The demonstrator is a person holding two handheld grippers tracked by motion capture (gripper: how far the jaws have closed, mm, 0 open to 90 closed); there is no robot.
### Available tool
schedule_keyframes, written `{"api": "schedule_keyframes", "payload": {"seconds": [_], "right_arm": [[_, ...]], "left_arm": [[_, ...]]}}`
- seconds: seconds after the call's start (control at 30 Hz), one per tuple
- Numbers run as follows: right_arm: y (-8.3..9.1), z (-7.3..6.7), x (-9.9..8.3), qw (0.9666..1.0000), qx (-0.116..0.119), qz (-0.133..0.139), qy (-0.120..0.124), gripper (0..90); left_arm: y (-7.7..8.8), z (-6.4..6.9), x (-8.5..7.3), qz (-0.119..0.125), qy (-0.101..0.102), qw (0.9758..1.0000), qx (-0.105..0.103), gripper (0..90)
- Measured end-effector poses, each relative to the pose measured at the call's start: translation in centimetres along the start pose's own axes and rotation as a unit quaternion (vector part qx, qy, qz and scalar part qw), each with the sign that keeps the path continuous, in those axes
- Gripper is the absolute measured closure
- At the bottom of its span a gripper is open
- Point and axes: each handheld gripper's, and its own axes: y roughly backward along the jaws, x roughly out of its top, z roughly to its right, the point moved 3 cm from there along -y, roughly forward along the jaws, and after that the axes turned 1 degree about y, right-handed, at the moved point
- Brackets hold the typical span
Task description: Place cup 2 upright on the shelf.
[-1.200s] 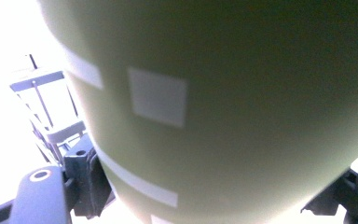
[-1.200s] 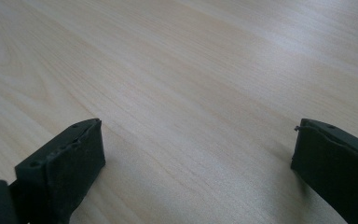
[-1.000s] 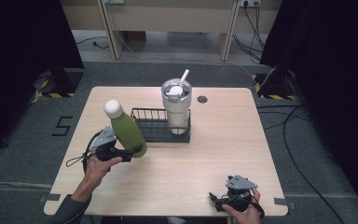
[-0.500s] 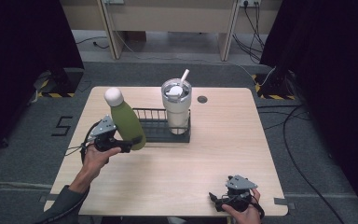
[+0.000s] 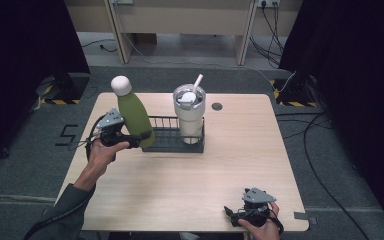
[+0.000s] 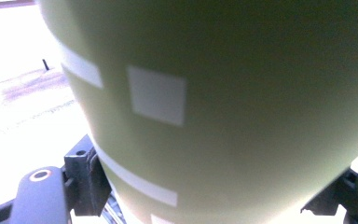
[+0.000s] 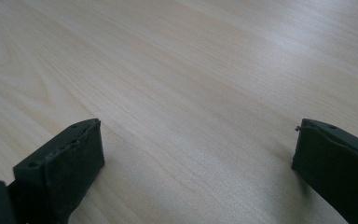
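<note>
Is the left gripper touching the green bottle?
Touching. In the left gripper view the green bottle sits between both black jaws of the left gripper, pressed against them.

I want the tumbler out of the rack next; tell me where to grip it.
Grip the tumbler around its bare upper body, below the lid and above the wire rack, coming from the right with the free right tongs. The green bottle crowds its left; the straw blocks the top.

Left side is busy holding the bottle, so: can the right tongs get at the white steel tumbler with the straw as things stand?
Probably yes. The right tongs are open and empty at the near edge of the wooden table; bare tabletop lies between them and the tumbler in the black wire rack.
</note>
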Motion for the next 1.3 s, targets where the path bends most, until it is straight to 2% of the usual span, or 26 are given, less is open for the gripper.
{"api": "schedule_keyframes", "payload": {"seconds": [0.1, 0.27, 0.47, 0.6, 1.0, 1.3], "right_arm": [[0.0, 0.0, 0.0, 1.0000, 0.000, 0.000, 0.000, 2.1], [0.0, 0.0, 0.0, 1.0000, 0.000, 0.000, 0.000, 2.1], [0.0, 0.0, 0.0, 1.0000, 0.000, 0.000, -0.001, 2.1], [0.0, 0.0, 0.0, 1.0000, 0.001, 0.000, -0.001, 2.1], [0.0, 0.0, 0.0, 1.0000, 0.001, -0.001, 0.000, 2.0], [0.0, 0.0, 0.0, 1.0000, 0.001, -0.001, 0.000, 2.0]], "left_arm": [[-0.3, -0.5, 0.5, 0.000, 0.007, 1.0000, 0.000, 20.4], [-0.8, -1.5, 1.3, -0.001, -0.001, 0.9999, 0.010, 20.4], [-1.5, -2.4, 2.0, 0.003, 0.007, 0.9999, 0.014, 20.4], [-2.3, -2.7, 2.3, 0.001, 0.003, 0.9998, 0.020, 20.4], [-3.9, -3.5, 1.9, 0.009, 0.019, 0.9995, 0.022, 20.4], [-4.8, -3.6, 1.4, 0.005, 0.021, 0.9995, 0.023, 20.4]]}}
